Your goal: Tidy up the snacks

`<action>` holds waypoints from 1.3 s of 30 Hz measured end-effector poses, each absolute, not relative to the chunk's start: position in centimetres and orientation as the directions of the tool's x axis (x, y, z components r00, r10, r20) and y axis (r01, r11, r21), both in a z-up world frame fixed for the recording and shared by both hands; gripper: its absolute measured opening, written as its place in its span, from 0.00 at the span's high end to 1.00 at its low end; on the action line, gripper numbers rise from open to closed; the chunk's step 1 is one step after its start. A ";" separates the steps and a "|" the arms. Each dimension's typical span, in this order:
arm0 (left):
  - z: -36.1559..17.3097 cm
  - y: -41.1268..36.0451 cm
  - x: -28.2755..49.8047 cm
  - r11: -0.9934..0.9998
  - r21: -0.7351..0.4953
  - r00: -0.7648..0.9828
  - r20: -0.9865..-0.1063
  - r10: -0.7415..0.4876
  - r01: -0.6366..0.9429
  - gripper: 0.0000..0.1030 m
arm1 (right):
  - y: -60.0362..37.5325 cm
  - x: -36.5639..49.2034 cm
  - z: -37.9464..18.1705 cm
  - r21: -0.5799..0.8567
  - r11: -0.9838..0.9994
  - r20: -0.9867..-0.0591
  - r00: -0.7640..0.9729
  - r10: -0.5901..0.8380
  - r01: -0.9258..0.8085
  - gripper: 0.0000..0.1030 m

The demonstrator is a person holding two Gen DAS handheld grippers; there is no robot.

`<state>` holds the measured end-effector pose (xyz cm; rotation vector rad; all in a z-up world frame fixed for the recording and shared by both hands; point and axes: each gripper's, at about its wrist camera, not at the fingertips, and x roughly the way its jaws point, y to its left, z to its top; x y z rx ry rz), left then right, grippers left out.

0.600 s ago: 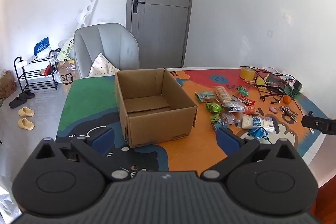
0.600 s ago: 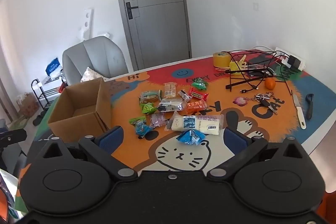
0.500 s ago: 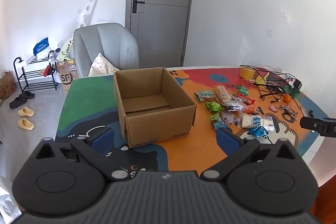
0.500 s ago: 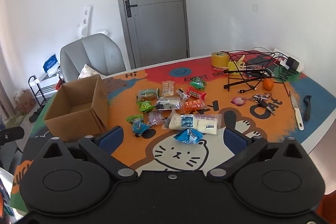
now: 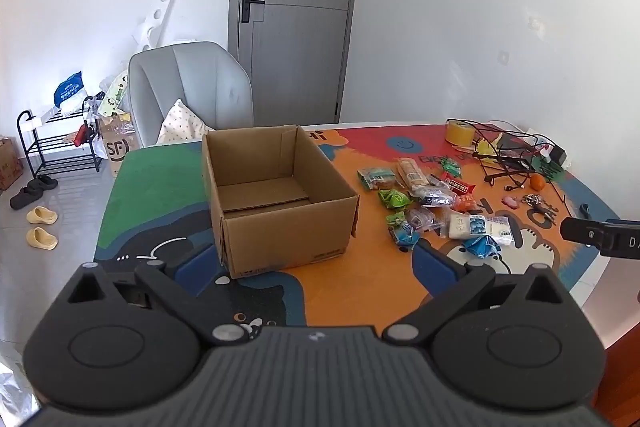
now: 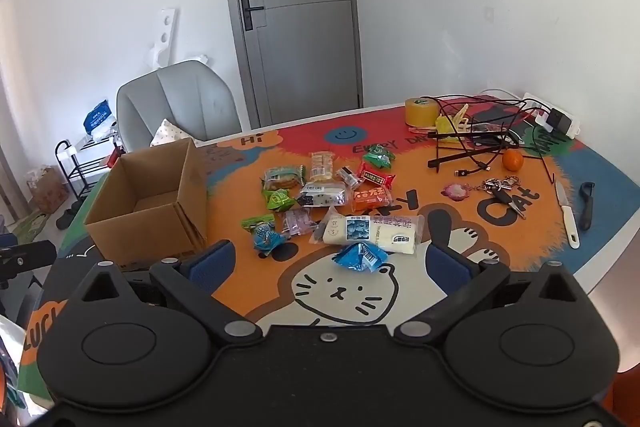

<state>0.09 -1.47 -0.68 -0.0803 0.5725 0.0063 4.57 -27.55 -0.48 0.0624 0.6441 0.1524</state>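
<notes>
1. Snacks lie scattered in a loose cluster at the centre of the right wrist view, on the orange part of the desk mat; in the left wrist view the same cluster sits right of centre.
2. Cardboard box stands open-topped at the centre of the left wrist view, nothing visible inside; it is just left of the snacks.
3. Long white packet and blue wrapper lie nearest the lower frame edge, between the right gripper fingers.
4. Left gripper: jaws wide apart, holding nothing, aimed at the box.
5. Right gripper: jaws wide apart, holding nothing, above the desk.
6. Upper right of the right wrist view: tape roll, black wire rack, orange, keys, knife.
7. Grey chair stands behind the desk, upper left.
</notes>
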 end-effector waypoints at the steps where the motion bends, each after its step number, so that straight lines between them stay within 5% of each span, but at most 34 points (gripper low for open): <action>1: -0.6 -1.5 0.0 0.997 -0.074 0.842 -0.539 -0.016 -0.029 0.00 | -27.5 4.6 -0.4 0.106 0.986 -0.593 0.788 0.164 -0.125 0.00; 39: -0.6 -1.2 0.1 0.996 -0.078 0.842 -0.539 -0.011 -0.037 0.00 | -26.6 4.1 -0.2 0.082 0.986 -0.582 0.797 0.164 -0.143 0.00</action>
